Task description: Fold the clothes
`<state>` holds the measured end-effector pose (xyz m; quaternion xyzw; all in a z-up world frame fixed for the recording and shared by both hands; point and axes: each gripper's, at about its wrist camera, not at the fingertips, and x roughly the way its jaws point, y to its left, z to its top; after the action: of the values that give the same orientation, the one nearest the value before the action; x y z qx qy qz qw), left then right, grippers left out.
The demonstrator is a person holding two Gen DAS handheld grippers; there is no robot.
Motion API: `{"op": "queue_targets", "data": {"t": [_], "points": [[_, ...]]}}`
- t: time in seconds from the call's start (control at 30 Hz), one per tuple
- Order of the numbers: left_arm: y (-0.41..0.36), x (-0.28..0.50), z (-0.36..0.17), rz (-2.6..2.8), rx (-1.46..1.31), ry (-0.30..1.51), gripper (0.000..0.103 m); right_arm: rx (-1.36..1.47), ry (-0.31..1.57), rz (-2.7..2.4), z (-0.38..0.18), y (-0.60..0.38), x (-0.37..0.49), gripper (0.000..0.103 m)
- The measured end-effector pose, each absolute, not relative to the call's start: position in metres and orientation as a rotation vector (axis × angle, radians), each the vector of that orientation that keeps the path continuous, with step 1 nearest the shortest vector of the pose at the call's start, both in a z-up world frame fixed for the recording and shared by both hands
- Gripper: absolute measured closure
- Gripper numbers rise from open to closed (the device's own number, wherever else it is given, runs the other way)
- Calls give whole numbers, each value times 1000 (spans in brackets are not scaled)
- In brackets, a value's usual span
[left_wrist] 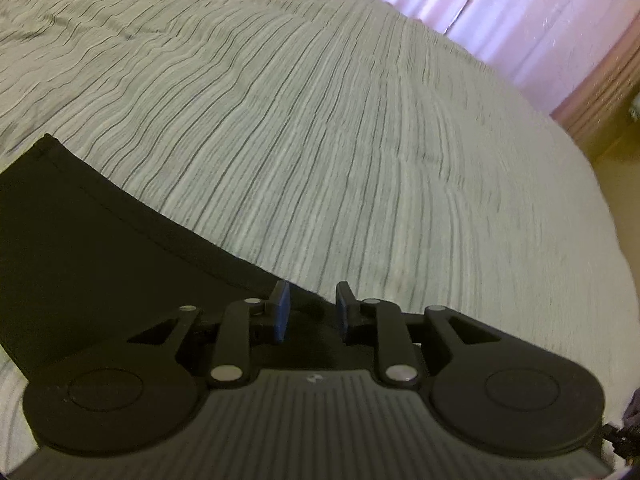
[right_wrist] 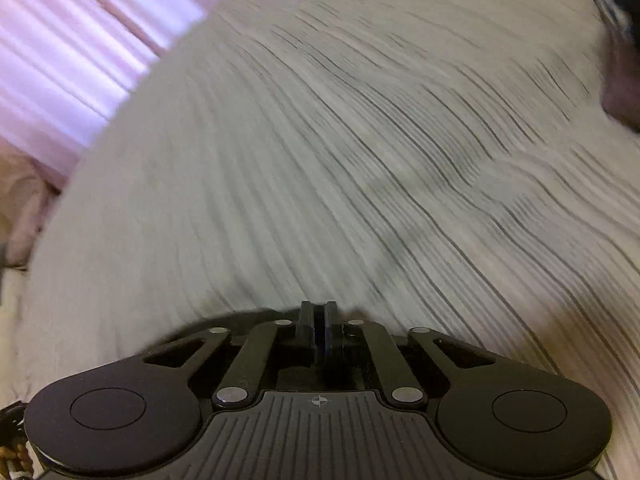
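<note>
A black garment [left_wrist: 92, 248] lies flat on the striped bedspread [left_wrist: 320, 140] at the lower left of the left wrist view, its hemmed edge running diagonally. My left gripper [left_wrist: 312, 304] is open over that edge, its blue pads apart with nothing between them. In the blurred right wrist view my right gripper [right_wrist: 319, 320] has its fingers together; a strip of black cloth [right_wrist: 224, 318] shows just under and left of the fingers. I cannot tell whether the fingers pinch it.
The bed's far edge meets pink curtains [left_wrist: 500, 4], which also show in the right wrist view [right_wrist: 80, 40]. A dark blurred object [right_wrist: 622, 40] sits at the upper right. A wooden floor [left_wrist: 616, 144] lies beyond the bed.
</note>
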<state>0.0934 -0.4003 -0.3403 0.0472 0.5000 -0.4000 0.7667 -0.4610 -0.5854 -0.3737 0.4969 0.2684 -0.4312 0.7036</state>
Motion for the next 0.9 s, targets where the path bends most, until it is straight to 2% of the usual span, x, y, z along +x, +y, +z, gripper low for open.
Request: {"op": "queue_targets", "data": {"t": [0.03,0.07,0.27,0.4,0.47,0.57,0.6,0.73,0.77,0.83,0.9], "points": [[-399,95,-340,-874,119,1083,80,1095,608,-984,-373,-584,-461,35],[-398,96,-339,-878,135,1080,78,1033,616,-1016,-366,-580,-457,20],[-405,105,-340,-1018,348,1040,71,714,768,-818,-334,-573,-399,21],[-424,105,-348,-1215,521,1035,59,501,910,-541,-338,-565,-323,21],[-437,102,-352,-1320,649,1010,58,409,958,-414,-347,-558,-286,21],[-454,99,-358,-1420,822,937,47,351,1004,-265,-363,-556,-248,23],[-459,98,-361,-1448,866,915,41,349,1026,-219,-368,-556,-239,31],[-474,101,-379,-1564,1006,939,41,342,1100,-104,-383,-552,-218,33],[-476,101,-384,-1597,1032,950,45,351,1107,-92,-383,-551,-215,34],[-479,100,-387,-1654,1055,958,78,369,1122,-67,-385,-550,-211,59],[-476,93,-382,-1688,1077,906,95,387,1146,-41,-383,-550,-202,80]]}}
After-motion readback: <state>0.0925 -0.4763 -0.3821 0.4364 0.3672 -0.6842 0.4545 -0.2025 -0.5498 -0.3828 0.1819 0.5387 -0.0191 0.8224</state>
